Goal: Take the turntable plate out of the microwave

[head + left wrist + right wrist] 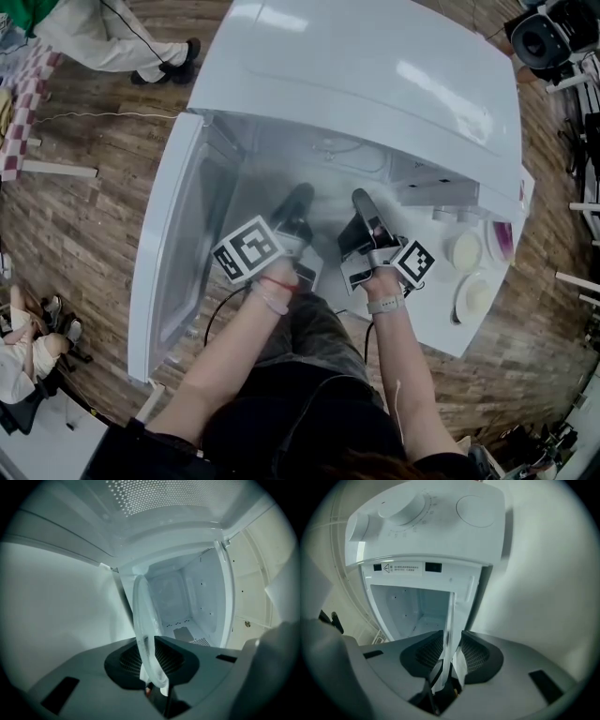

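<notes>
The white microwave (375,84) has its door (178,244) swung open to the left. Both grippers reach into the mouth of its cavity (309,159). The clear glass turntable plate (144,620) stands on edge in the left gripper view. My left gripper (147,641) is shut on its lower rim. In the right gripper view the plate's rim (449,620) shows as a thin strip between the jaws of my right gripper (451,637), which stand open with a gap on each side. From the head view, the left gripper (298,202) and the right gripper (364,202) sit side by side.
The microwave's control panel with two round dials (466,251) lies to the right of the cavity. The open door bounds the left side. A seated person (23,347) is at lower left, another person's legs (141,52) at top left, and camera gear (553,37) at top right.
</notes>
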